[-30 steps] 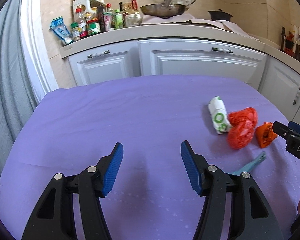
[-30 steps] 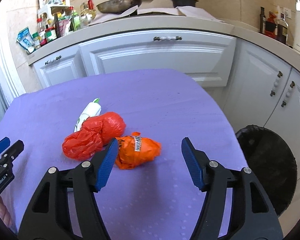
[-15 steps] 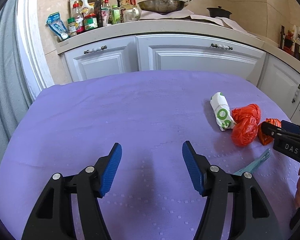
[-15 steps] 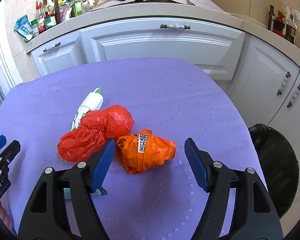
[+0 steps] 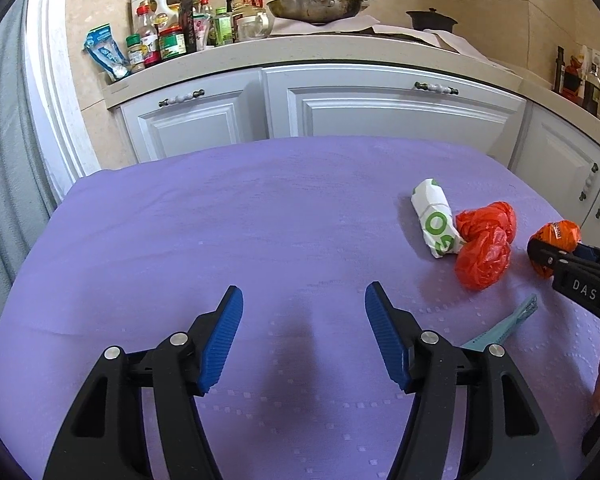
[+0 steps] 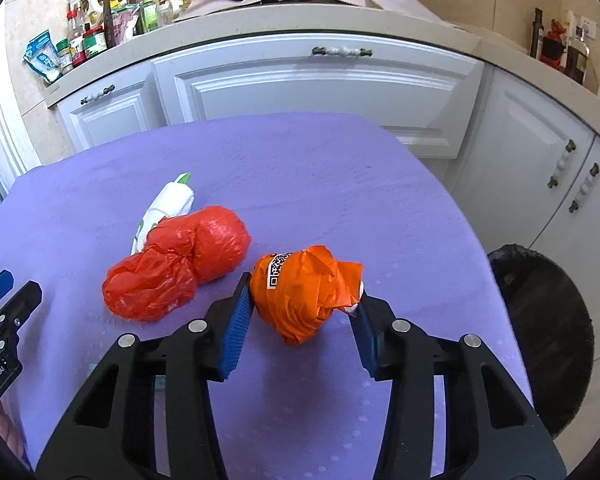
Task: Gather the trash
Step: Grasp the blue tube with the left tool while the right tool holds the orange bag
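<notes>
My right gripper (image 6: 302, 312) is shut on an orange wrapper ball (image 6: 306, 294) with a QR label, held just above the purple tablecloth (image 6: 300, 168). It also shows at the right edge of the left wrist view (image 5: 556, 236), between the right gripper's fingers (image 5: 540, 254). A crumpled red plastic bag (image 6: 180, 264) (image 5: 484, 244) lies to its left, touching a white and green wrapper (image 6: 168, 208) (image 5: 434, 220). A thin teal strip (image 5: 508, 326) lies near the front. My left gripper (image 5: 304, 332) is open and empty over bare cloth, left of the trash.
A black-lined trash bin (image 6: 540, 328) stands on the floor right of the table. White cabinets (image 6: 320, 84) and a counter with bottles and jars (image 5: 172, 32), a pan (image 5: 314, 6) and a pot lie behind. The table's right edge is near the gripper.
My right gripper moved forward around the orange wrapper ball and closed on it, tilting it up. The left gripper stayed open and barely moved.
</notes>
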{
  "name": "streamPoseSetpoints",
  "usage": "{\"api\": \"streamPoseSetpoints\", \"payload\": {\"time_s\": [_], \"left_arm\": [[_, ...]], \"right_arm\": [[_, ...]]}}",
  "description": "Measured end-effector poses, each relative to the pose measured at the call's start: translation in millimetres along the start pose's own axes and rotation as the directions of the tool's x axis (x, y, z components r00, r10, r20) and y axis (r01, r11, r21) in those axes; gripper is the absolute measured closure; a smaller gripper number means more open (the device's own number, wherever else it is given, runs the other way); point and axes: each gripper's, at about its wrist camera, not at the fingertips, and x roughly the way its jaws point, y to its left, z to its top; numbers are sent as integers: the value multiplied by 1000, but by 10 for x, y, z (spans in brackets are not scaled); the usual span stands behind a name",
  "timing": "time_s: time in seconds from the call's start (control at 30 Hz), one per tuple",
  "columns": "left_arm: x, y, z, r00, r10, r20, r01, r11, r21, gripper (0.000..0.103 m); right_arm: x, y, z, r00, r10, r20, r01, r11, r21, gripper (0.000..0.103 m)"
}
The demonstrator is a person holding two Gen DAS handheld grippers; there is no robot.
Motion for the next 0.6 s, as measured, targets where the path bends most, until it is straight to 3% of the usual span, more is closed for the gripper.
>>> {"api": "streamPoseSetpoints", "payload": {"time_s": [0.6], "left_arm": [[-30,-385,-38,997,-82,-10,83,993,82,41]], "right_arm": [[-334,-492,-243,994,-108,24,107,992,66,58]]}}
